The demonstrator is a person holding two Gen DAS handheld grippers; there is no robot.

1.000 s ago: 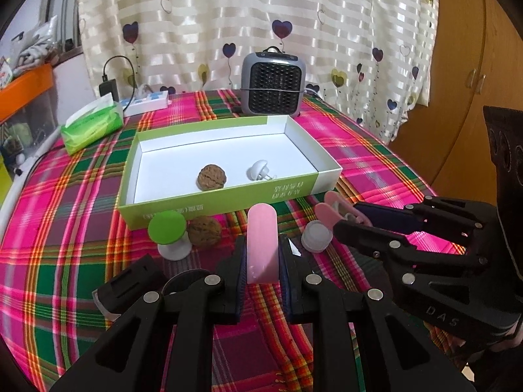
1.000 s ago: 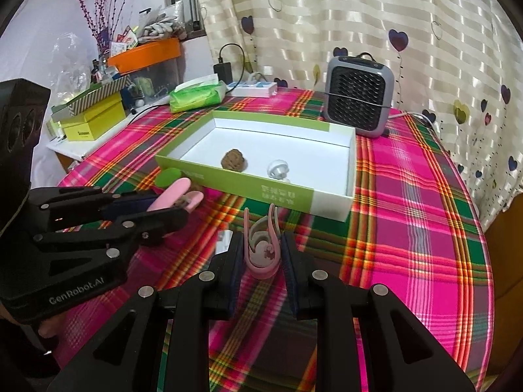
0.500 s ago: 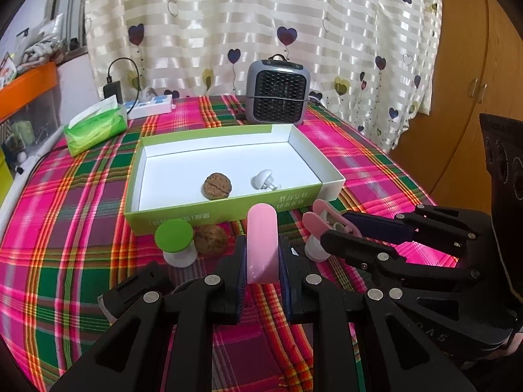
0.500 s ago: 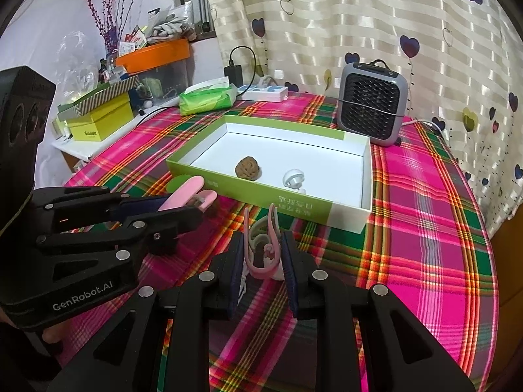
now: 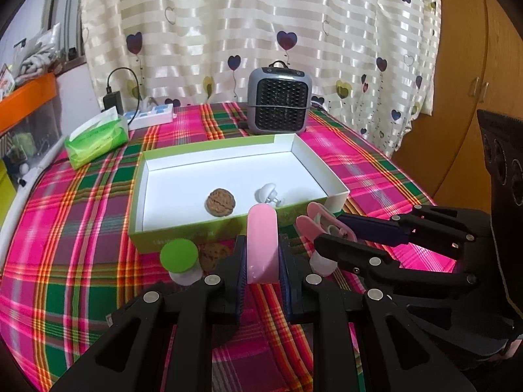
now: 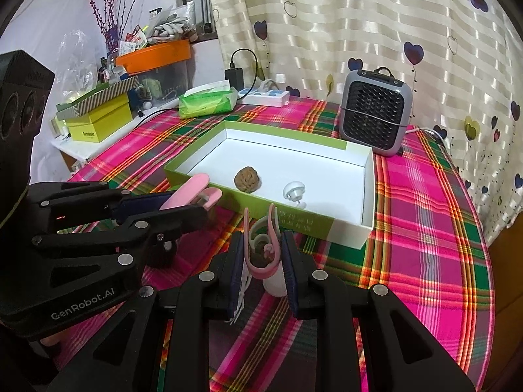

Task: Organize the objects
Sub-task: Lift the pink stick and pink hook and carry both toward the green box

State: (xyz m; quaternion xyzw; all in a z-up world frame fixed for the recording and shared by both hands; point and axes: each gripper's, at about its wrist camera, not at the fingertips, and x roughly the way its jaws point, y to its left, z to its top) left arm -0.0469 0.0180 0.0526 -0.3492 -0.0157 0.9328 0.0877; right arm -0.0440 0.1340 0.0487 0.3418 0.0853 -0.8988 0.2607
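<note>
Left wrist view: left tongs (image 5: 261, 254) clamped on a pink clip (image 5: 261, 245), upright between the pads, lifted clear of the counter (image 5: 65, 228). Right tongs (image 6: 263, 254) likewise pinched shut on a second pink clip (image 6: 261, 251), seen edge-on. Both now poised just short of the near wall of the green box (image 5: 183, 241).

Inside the box: one walnut (image 5: 221, 202) and a white suction hook (image 5: 268, 193). Still out on the counter: a green-capped piece (image 5: 179, 256) and another walnut (image 5: 214, 255), just beside the box front.

Compared with a second ago: box larger and more level in both views, both clips carried a little higher, grips unchanged, nothing added to the box. Reads as the carry stage, drop-in of both clips yet to come; likely next, a short reach over the rim.
</note>
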